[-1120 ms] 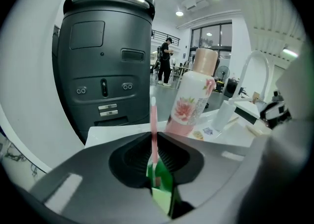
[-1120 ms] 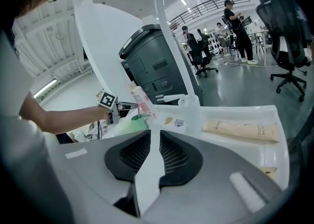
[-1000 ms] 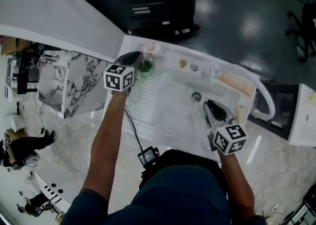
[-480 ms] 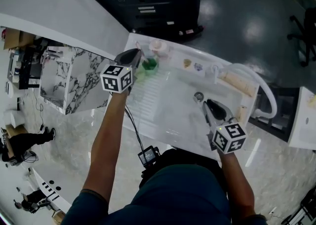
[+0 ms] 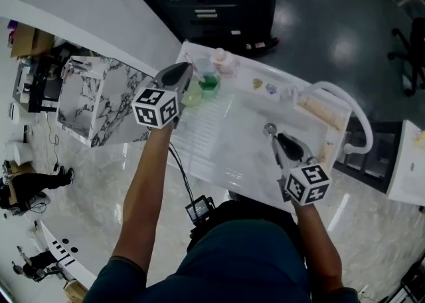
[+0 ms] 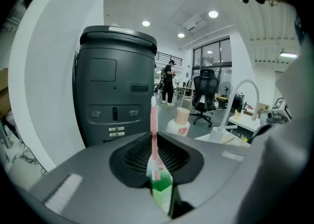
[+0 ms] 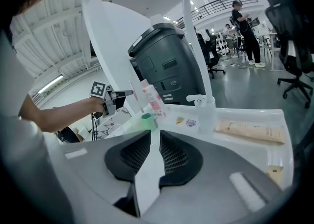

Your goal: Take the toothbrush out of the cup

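We see one translucent green plastic cup (image 5: pixel 210 84) standing on the back ledge of the white moulded sink (image 5: pixel 229 162), near its left corner. One slim pink-and-white toothbrush (image 6: pixel 153 129) is pinched between the jaws of the left gripper (image 6: pixel 155 158), which press together on its handle. The brush stands upright, bristle end up, directly above the cup's mouth. We cannot tell whether its lower tip has cleared the rim. Through the narrow gap under the jaws, the green of the cup shows just below the brush.

Just behind the cup stands one white bottle with a pink label and beige cap (image 5: pixel 222 62), upright and closed.

The basin of the sink holds no loose items that we can make out. One round metal drain (image 5: pixel 269 129) sits in its floor.

On the ledge to the right lies one flat beige tube (image 7: pixel 250 130), beside the one white faucet (image 7: pixel 201 101).

The right gripper (image 7: pixel 153 155) hangs over the basin near the drain, its jaws spread apart with nothing between them, well apart from the cup.
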`<state>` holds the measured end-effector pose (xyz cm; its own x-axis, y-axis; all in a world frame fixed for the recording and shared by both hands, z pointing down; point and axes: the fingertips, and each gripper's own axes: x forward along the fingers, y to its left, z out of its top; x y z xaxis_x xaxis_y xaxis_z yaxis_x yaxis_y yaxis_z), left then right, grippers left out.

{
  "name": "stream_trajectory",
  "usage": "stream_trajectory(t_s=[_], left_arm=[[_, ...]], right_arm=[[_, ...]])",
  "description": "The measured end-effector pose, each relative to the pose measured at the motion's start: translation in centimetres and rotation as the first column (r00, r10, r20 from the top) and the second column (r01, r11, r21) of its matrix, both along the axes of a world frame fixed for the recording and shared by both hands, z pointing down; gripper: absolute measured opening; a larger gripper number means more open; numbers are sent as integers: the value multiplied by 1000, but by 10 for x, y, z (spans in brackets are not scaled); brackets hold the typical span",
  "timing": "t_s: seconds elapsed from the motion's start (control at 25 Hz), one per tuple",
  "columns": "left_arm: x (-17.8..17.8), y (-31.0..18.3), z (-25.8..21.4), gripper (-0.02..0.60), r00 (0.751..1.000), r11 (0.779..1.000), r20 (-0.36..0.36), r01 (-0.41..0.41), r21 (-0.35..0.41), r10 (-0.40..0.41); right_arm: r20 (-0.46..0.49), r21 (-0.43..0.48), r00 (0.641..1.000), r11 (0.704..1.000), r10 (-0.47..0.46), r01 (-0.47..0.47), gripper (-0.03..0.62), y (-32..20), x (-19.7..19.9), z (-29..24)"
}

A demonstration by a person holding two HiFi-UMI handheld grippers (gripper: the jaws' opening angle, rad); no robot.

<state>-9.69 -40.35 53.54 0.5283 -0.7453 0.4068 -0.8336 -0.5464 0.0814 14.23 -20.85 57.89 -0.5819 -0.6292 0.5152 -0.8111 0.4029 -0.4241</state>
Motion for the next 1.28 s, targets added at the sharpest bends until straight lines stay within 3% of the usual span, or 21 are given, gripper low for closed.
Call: stream_trajectory(t_s=[0.48,1.28], left_arm=[[13,45,-42,32,998,998,-52,-33,46,36],[48,104,-74,34,986,993,-129,-100,59,107]], right_arm=[[0,42,999,999,-33,32,66,18,-12,-20],[-1,87,999,995,-51,51,66,42,-17,-41]])
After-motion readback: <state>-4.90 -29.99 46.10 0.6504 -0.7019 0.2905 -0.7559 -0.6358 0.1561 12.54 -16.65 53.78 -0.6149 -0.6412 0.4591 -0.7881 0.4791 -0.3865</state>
